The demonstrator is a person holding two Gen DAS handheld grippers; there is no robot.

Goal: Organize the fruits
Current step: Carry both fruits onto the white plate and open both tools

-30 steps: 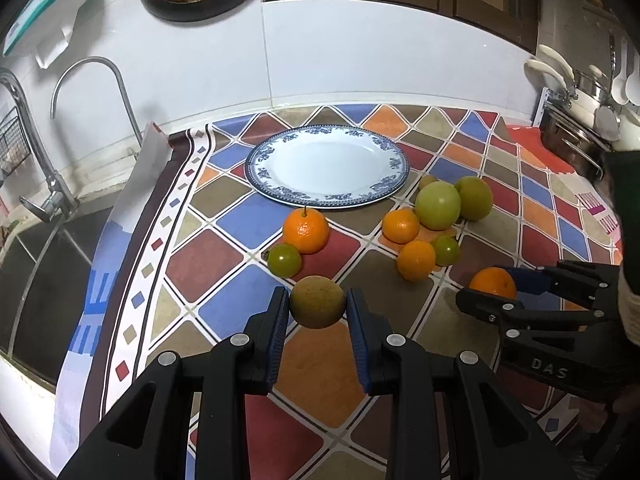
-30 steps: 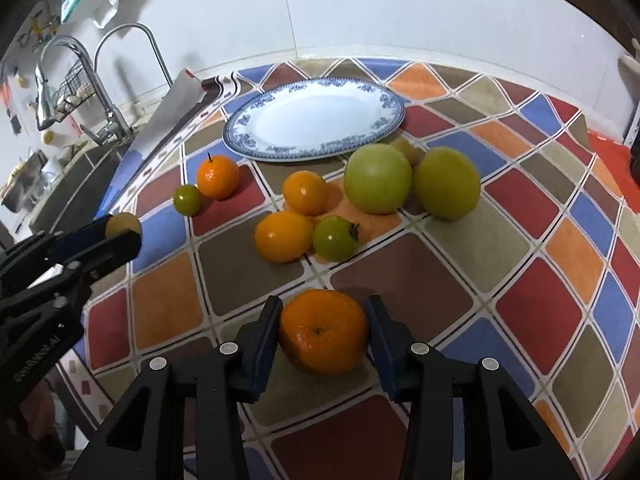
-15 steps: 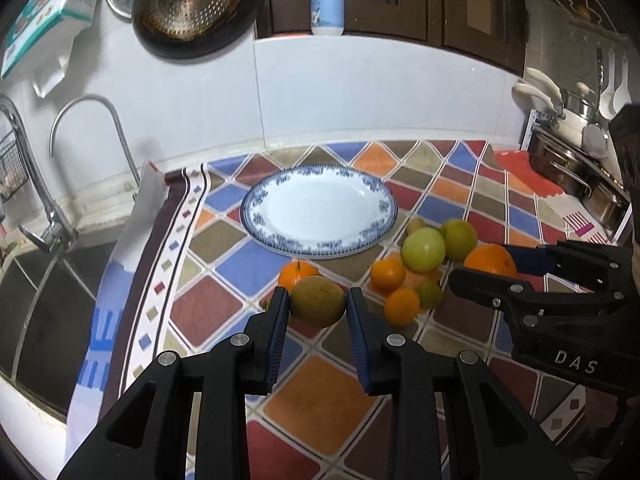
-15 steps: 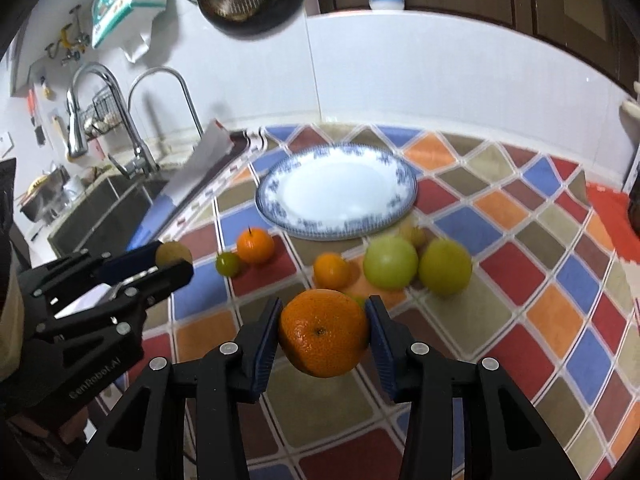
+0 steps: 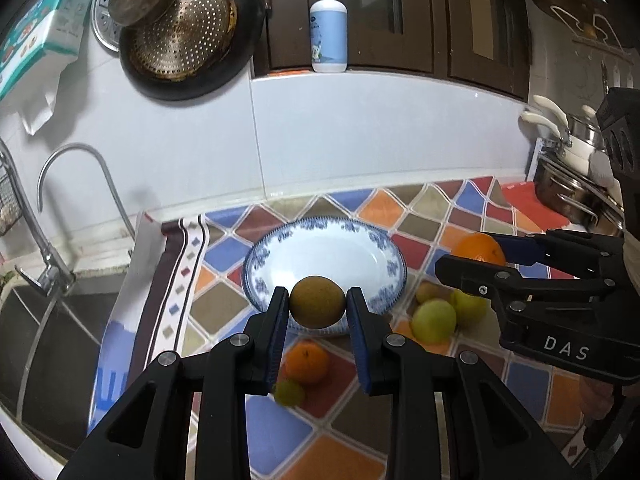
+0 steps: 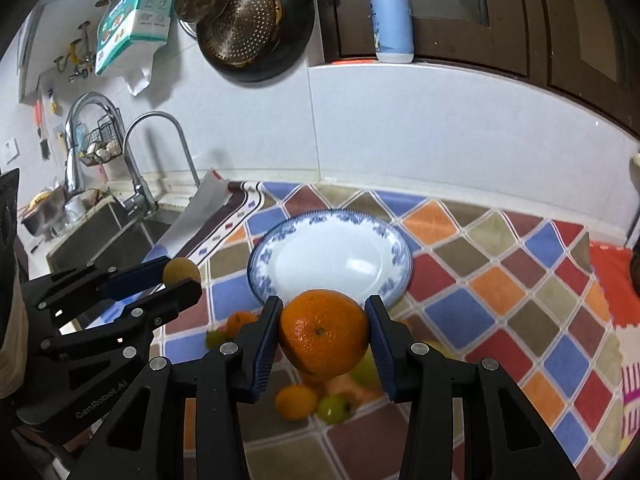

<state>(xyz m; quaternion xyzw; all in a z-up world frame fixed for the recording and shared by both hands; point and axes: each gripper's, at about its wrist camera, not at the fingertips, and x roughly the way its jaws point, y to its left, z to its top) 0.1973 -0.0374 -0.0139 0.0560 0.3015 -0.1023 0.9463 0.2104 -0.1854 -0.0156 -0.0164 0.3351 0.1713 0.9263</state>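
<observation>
My left claw [image 5: 318, 312] is matt black plastic with ribbed blue pads [image 5: 280, 332], shut on a dull, brownish, rough-skinned fruit [image 5: 317, 301]. My right claw [image 6: 324, 332] looks the same and clamps a glossy, dimpled orange [image 6: 323, 335]. The plate [image 6: 384, 248] shines like glazed ceramic, smooth and white with a blue pattern. The counter [image 6: 500, 280] wears a smooth, patterned covering with a slight sheen. The faucet [image 5: 48, 240] is polished metal, the strainer [image 5: 184, 36] perforated brassy metal, and the wall [image 5: 380, 132] glossy white tile.
</observation>
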